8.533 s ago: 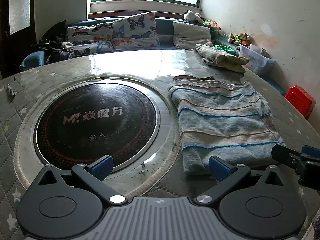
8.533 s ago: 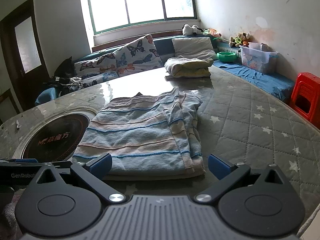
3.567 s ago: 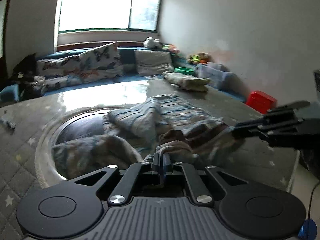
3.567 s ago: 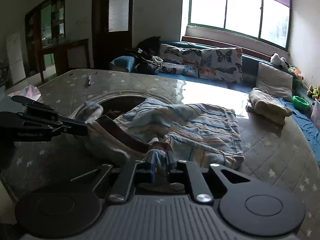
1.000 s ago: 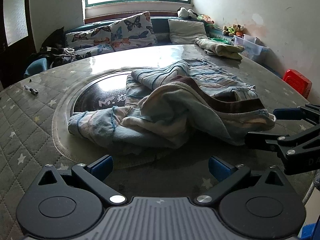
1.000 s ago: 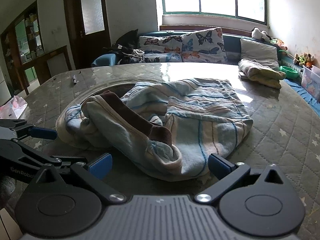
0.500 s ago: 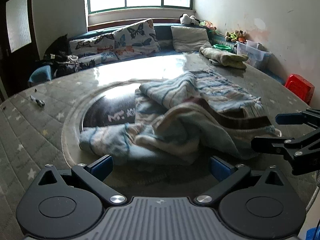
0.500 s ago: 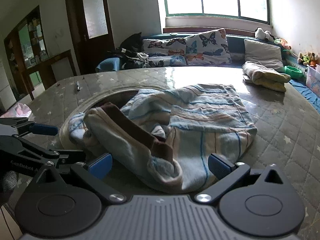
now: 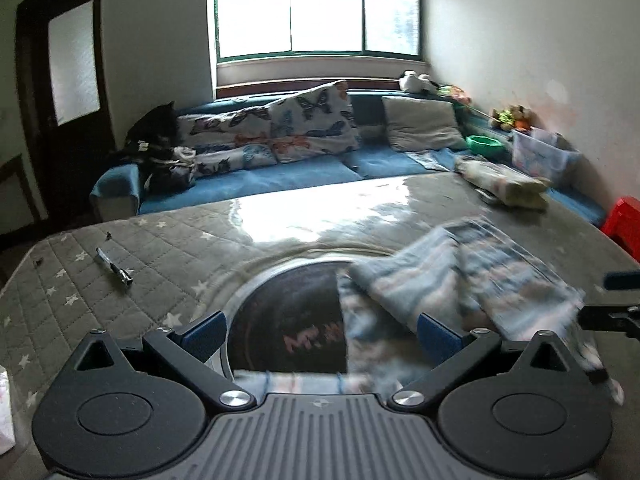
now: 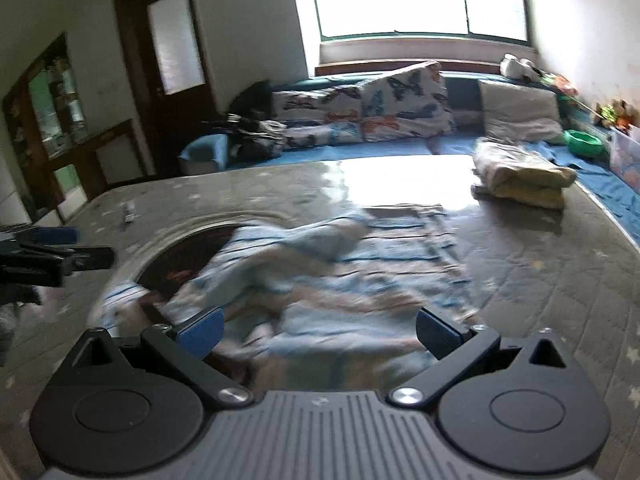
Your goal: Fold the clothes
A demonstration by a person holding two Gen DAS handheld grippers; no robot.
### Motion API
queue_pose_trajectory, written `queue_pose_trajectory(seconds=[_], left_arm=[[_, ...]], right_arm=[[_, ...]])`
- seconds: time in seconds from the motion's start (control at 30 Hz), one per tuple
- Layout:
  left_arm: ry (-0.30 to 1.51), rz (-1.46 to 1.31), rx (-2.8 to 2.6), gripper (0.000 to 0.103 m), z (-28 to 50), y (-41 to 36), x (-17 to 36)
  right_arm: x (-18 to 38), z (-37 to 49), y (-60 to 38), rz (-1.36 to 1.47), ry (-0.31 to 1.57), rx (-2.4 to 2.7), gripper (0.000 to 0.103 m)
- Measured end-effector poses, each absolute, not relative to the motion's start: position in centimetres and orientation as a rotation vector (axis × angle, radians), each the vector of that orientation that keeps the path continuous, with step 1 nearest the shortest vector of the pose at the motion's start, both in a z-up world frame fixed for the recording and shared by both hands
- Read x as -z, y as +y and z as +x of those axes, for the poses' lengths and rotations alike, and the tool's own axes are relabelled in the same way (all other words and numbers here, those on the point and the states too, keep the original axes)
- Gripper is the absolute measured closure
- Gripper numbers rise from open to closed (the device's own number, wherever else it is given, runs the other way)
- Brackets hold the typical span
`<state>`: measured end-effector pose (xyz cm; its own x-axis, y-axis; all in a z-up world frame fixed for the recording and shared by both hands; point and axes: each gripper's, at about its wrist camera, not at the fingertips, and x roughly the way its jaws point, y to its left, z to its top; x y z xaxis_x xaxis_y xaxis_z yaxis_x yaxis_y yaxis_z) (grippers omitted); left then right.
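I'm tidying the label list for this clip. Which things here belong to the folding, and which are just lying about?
Folding:
striped garment
left hand-held gripper
right hand-held gripper
folded pile

Lying about:
pen
green bowl
butterfly cushions
red stool

Daylight pours in from the window (image 9: 318,10) at top centre of both views, blown out to white; it throws a broad glare patch across the counter (image 9: 160,248) in mid-frame; the door side on the left sits dim; the striped garment (image 10: 320,276) is smeared by motion blur in both pictures; fisheye bending curves the walls, and dark vignette fills the corners.
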<state>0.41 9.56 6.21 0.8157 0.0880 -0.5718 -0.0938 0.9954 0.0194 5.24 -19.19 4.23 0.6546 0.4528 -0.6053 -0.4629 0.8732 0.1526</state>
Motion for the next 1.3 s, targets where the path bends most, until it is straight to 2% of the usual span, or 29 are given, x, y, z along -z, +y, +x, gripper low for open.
queue_pose_trajectory(seconds=[0.17,0.23,0.37,0.43,0.53,0.77,0.9,1.13,1.23,1.3], left_arm=[[0.659,0.011,-0.095,0.003,4.5,10.2,-4.6],[0.687,0.013,-0.078,0.017,6.0,10.4,-3.8],[0.73,-0.015,-0.045,0.035,8.5,11.0,-2.3],[0.746,-0.024,-0.019,0.048,9.6,11.1,-1.7],[0.768,-0.007,0.007,0.061,11.1,11.1,-0.7],[0.79,-0.03,0.083,0.061,12.7,10.6,0.6],[0.81,-0.034,0.091,0.062,13.5,10.3,1.2],[0.809,-0.057,0.138,0.096,13.7,10.2,1.4],[0.798,-0.056,0.107,0.099,13.5,10.2,1.2],[0.779,-0.045,0.073,0.099,13.1,10.4,0.8]], right_arm=[[-2.7,10.3,-20.2,-0.013,0.727,-0.434,0.007],[-2.1,12.2,-20.4,-0.012,0.745,-0.406,0.012],[-0.4,15.8,-20.7,-0.016,0.783,-0.357,0.024],[0.5,17.4,-20.9,-0.008,0.802,-0.343,0.036],[1.7,19.5,-21.2,0.013,0.828,-0.328,0.049],[2.3,21.6,-21.0,0.013,0.821,-0.339,0.056],[2.6,22.0,-20.1,-0.023,0.812,-0.357,0.065],[2.4,22.4,-19.3,-0.05,0.804,-0.365,0.075],[2.4,22.4,-19.3,-0.055,0.796,-0.365,0.091],[2.3,22.2,-19.2,-0.063,0.789,-0.354,0.094]])
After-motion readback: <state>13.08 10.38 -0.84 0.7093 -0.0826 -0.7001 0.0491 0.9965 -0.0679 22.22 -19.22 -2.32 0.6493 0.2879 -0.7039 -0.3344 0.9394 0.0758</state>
